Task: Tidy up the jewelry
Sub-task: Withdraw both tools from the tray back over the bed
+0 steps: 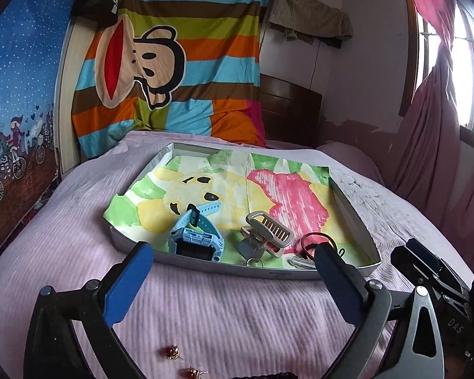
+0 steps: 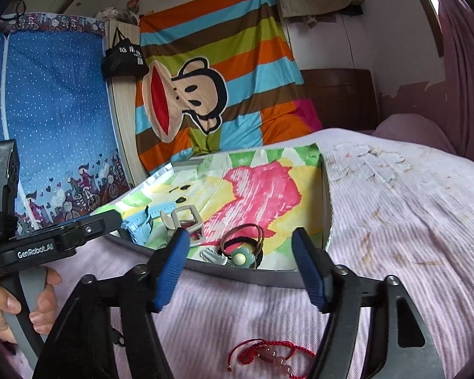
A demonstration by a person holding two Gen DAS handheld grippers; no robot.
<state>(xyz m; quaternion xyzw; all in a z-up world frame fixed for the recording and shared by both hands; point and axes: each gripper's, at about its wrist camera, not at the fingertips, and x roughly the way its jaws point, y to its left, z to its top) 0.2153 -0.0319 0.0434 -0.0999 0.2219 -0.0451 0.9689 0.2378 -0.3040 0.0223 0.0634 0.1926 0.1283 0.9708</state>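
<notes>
Pink bedspread [image 1: 224, 309] everywhere, tray [image 1: 268, 273] in the middle. Left wrist view: left gripper [image 1: 230, 281] spread wide, empty, blue watch [image 1: 194, 237] in the tray, red earrings [image 1: 172, 353] on the cover below. Right wrist view: right gripper [image 2: 243, 271] parted, empty, red bracelet [image 2: 268, 355] on the bedspread beneath, hair ties [image 2: 243, 243] in the tray

black gripper [image 2: 240, 268] frames, ribbed blue pads [image 2: 170, 271], silver screws.
</notes>
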